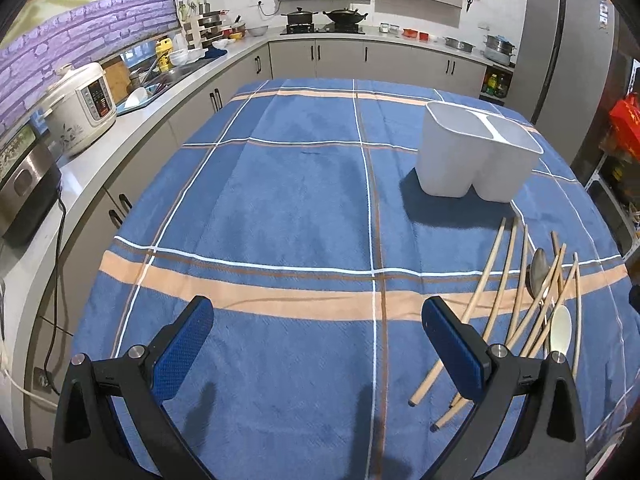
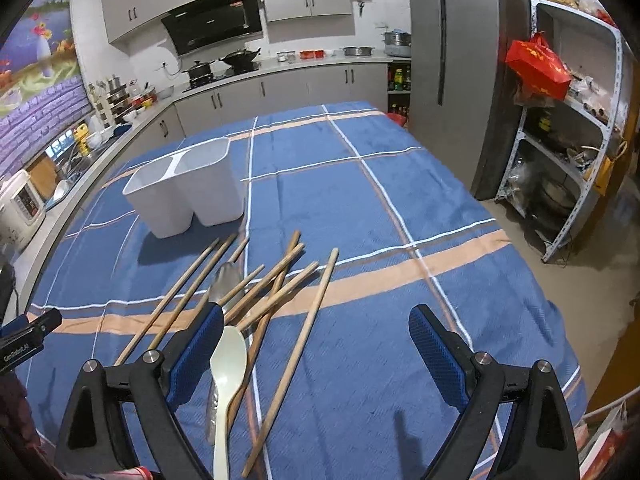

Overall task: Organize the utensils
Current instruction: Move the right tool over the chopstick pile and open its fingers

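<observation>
Left tongs (image 1: 318, 334) apart, empty, over blue cloth (image 1: 280, 200) on worktop. Right tongs (image 2: 316, 344) apart, empty, over utensil pile: chopsticks (image 2: 276, 284) scattered and crossing, white spoon (image 2: 226, 364) and metal spoon (image 2: 226, 280) among them. White two-compartment holder (image 2: 188, 192) upright just beyond pile, far left.

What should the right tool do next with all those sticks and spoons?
Probably lower the open right tool onto the white spoon lying right by its left finger. The holder looks empty, and the chopsticks and both spoons lie loose on the cloth.
</observation>
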### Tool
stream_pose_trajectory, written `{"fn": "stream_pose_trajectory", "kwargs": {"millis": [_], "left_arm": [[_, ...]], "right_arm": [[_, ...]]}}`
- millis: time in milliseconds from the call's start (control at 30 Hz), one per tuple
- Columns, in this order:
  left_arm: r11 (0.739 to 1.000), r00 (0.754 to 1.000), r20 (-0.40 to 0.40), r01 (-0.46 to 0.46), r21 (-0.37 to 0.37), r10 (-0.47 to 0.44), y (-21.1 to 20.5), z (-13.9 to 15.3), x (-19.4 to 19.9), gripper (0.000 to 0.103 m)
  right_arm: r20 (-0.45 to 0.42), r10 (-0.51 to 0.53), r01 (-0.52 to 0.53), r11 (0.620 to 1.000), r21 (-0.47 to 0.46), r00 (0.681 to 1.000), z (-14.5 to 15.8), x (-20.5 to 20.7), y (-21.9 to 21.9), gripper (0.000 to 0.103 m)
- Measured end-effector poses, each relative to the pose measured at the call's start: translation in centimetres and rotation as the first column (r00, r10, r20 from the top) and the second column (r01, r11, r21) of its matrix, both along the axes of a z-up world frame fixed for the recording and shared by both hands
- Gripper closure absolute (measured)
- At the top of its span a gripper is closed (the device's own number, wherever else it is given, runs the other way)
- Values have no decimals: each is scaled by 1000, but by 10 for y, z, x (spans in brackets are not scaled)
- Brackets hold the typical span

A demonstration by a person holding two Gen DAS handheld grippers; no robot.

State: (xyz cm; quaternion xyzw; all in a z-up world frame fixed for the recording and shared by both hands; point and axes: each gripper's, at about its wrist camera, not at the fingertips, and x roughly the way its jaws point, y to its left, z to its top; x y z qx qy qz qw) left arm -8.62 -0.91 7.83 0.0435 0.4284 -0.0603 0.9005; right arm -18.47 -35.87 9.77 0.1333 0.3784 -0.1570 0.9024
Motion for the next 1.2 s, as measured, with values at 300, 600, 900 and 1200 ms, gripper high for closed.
{"fn": "stream_pose_trajectory", "kwargs": {"millis": [300, 600, 900, 1200], "left_arm": [[999, 999, 30, -33, 17, 32, -17, 18, -20, 0], [998, 997, 43, -56, -2, 56, -27, 23, -36, 0], [993, 991, -60, 119, 11, -118, -63, 4, -19, 5], [926, 916, -152, 377, 9, -371, -130, -33, 35, 31]], "right_arm": [[45, 64, -65, 998, 16, 997, 5, -7, -15, 7], [64, 81, -84, 995, 45, 995, -2, -26, -48, 7], [-16, 151, -147, 977, 155, 988, -32, -20, -45, 18], [-109, 213, -175, 942, 286, 971, -53, 28, -28, 46]]}}
